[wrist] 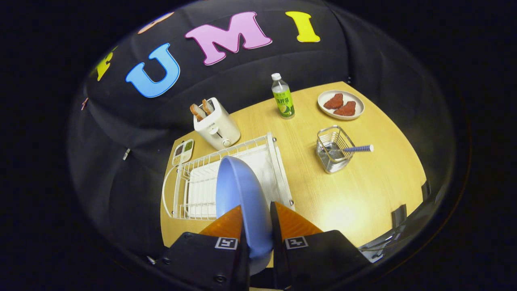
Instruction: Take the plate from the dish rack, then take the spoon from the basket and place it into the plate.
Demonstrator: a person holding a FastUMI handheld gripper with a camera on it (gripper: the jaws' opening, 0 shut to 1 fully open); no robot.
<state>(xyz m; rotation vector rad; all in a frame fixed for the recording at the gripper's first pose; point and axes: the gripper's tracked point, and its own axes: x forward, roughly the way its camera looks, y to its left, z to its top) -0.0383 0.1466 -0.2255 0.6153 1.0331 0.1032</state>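
Note:
A blue plate [242, 194] stands on edge between my fingers, and my gripper [257, 210] is shut on its rim. The plate hangs above the white wire dish rack [194, 190], which lies just beyond the fingers on the wooden table [355, 202]. Farther ahead and to the right stands a small wire basket [333, 149]. A spoon [351, 149] with a blue-striped handle leans out of it to the right.
A white toaster [216, 125] with two bread slices stands behind the rack. A green-labelled bottle [282, 97] and a white plate with red food pieces [341, 105] sit at the table's far side. A small seasoning tray [183, 151] lies left of the toaster.

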